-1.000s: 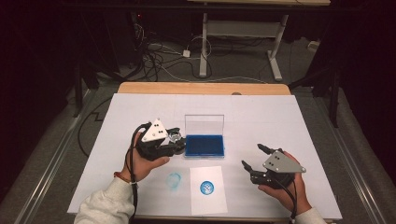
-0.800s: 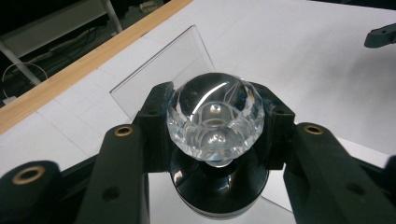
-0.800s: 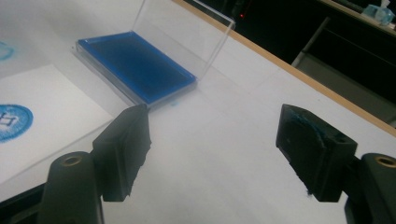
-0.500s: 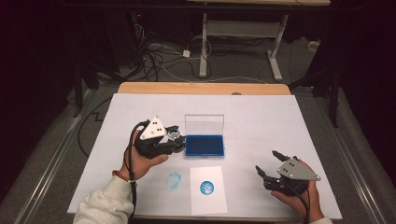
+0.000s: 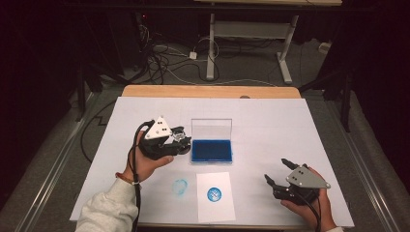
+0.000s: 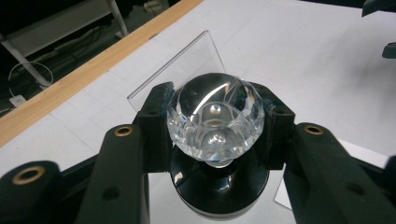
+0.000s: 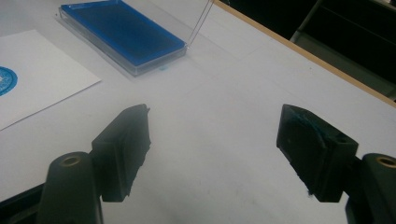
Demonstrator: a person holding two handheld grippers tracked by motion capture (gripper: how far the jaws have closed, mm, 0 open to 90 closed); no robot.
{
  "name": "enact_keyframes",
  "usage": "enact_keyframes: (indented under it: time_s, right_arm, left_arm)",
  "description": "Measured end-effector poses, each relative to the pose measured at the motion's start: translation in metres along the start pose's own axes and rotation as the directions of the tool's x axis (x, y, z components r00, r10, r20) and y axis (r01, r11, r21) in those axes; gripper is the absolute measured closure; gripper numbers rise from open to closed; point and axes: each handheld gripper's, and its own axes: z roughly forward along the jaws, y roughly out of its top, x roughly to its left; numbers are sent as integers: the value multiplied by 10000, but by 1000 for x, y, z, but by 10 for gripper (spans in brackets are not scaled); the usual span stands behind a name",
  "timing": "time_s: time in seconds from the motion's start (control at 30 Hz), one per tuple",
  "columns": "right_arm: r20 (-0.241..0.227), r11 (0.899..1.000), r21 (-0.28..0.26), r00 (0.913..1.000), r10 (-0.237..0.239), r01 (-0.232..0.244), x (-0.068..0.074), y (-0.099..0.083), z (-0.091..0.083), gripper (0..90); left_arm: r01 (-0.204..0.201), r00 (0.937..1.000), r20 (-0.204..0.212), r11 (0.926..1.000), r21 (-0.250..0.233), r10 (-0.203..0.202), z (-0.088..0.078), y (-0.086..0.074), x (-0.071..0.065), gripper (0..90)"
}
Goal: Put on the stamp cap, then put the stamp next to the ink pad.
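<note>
The left gripper [image 5: 178, 140] was clamped on the clear faceted knob [image 6: 215, 119] of a stamp [image 5: 181, 143], with the stamp's round black base [image 6: 218, 186] below the knob. In the left gripper view each pad pressed against one side of the knob. In the high view the left hand [image 5: 147, 162] held the gripper just to the left of the ink pad [image 5: 212, 150], close to its left edge; whether the stamp's base rested on the table there could not be told.

The ink pad was a shallow clear case with a blue inked surface, and its clear lid [image 5: 211, 129] stood upright at the far edge. It lay near the middle of the white table cover [image 5: 270, 116].

Nearer the person, a white sheet of paper [image 5: 215, 195] lay flat on the cover and bore a round blue stamped mark [image 5: 214, 194]. Just left of the sheet, a fainter blue print [image 5: 180, 186] sat directly on the cover.

The right gripper [image 5: 279, 172] was held by the right hand [image 5: 309, 203] near the table's front right corner, well apart from the ink pad and to the right of the paper. Its jaws stood apart with nothing between them, and the right gripper view showed bare table cover in the gap, with blue ink smeared on one pad [image 7: 306, 149]. The ink pad [image 7: 123, 35] and a corner of the paper [image 7: 42, 74] showed beyond the jaws there.
</note>
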Motion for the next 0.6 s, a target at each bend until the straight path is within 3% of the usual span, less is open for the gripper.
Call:
enact_keyframes:
  time_s: [0.23, 0.4, 0.6]
  right_arm:
    - [110, 9999, -12, 9998, 141, -141, -3, -1, -3, 260]
    - [41, 10000, 11, 10000, 8, -8, -2, 1, 1, 262]
    - [-80, 9998, 142, 9999, -114, 115, 0, -1, 2, 261]
  left_arm:
    - [127, 9999, -11, 9992, 371, -127, 7, -2, 9, 543]
    - [226, 9997, 89, 9970, 734, -233, 17, -6, 16, 542]
    - [400, 9992, -102, 9932, 1089, -391, 27, -12, 27, 542]
